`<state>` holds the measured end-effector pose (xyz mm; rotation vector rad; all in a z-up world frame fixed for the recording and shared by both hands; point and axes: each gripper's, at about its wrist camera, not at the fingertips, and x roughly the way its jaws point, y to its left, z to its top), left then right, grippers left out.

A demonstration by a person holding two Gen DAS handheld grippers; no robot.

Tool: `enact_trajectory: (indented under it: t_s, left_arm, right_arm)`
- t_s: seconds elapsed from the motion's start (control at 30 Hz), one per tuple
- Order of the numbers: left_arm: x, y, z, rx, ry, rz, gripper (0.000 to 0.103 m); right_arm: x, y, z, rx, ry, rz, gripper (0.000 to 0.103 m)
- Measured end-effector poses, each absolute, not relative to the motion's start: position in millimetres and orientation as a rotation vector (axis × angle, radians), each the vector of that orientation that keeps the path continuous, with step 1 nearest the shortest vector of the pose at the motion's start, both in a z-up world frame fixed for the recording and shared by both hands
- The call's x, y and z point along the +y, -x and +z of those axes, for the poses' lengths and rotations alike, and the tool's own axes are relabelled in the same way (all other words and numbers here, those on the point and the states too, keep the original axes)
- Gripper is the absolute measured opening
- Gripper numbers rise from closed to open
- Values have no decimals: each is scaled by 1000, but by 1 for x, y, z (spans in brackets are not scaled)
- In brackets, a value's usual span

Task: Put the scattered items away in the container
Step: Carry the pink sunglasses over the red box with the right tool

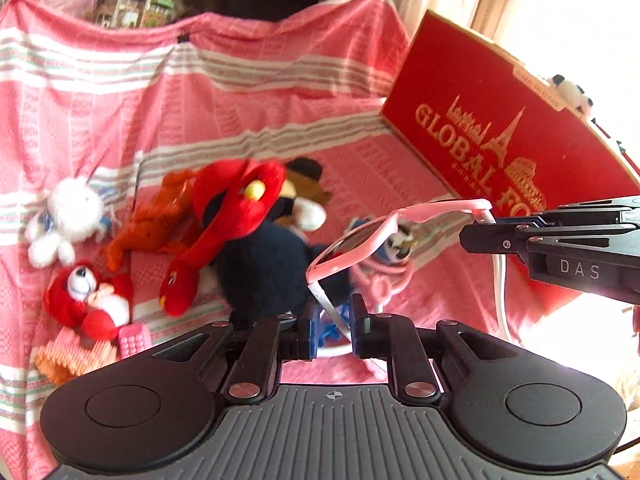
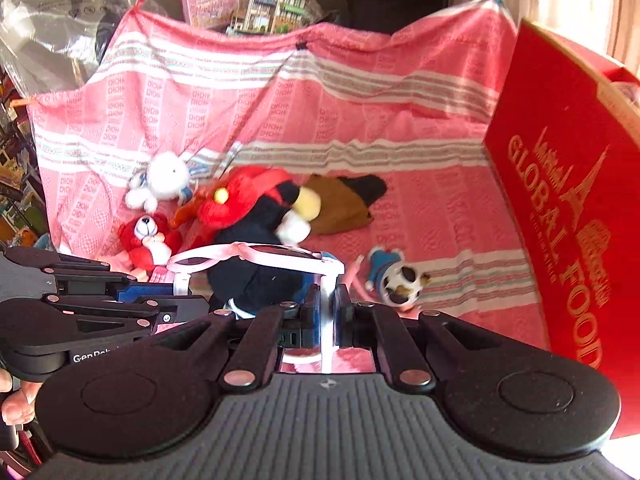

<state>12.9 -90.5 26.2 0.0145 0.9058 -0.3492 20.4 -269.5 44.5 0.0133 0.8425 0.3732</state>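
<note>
Pink sunglasses (image 1: 360, 240) hang in the air between both grippers. My left gripper (image 1: 335, 326) is shut on one white temple arm; my right gripper (image 2: 329, 308) is shut on the other temple arm. The sunglasses also show in the right wrist view (image 2: 256, 258). The right gripper shows at the right of the left wrist view (image 1: 476, 232). The left gripper shows at the left of the right wrist view (image 2: 180, 300). A red "GLOBAL FOOD" box (image 1: 500, 136) stands at the right, also in the right wrist view (image 2: 568, 184). Below lie plush toys: a black doll with a red cap (image 2: 256, 216), a white bunny (image 2: 164, 180), a red bear (image 2: 148, 236).
A pink striped cloth (image 2: 400, 120) covers the surface and rises at the back. On it lie an orange toy (image 1: 152, 224), a brown hat (image 2: 340, 204), a small blue-capped doll (image 2: 396, 276), a pink toy phone (image 1: 134, 340) and a pink comb (image 1: 76, 356). Shelf clutter stands behind.
</note>
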Motion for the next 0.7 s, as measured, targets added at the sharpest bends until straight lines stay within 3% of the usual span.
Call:
enact_trajectory:
  t_s: [0.43,0.7]
  left_arm:
    - [-279,-57,115,718,-109,-593,13]
    - [-398,-75,119,755,-134,-723,14]
  right_arm:
    - [-443,-28,141,600,-26,130,9]
    - [-549,-32,156,547,-10,7,10]
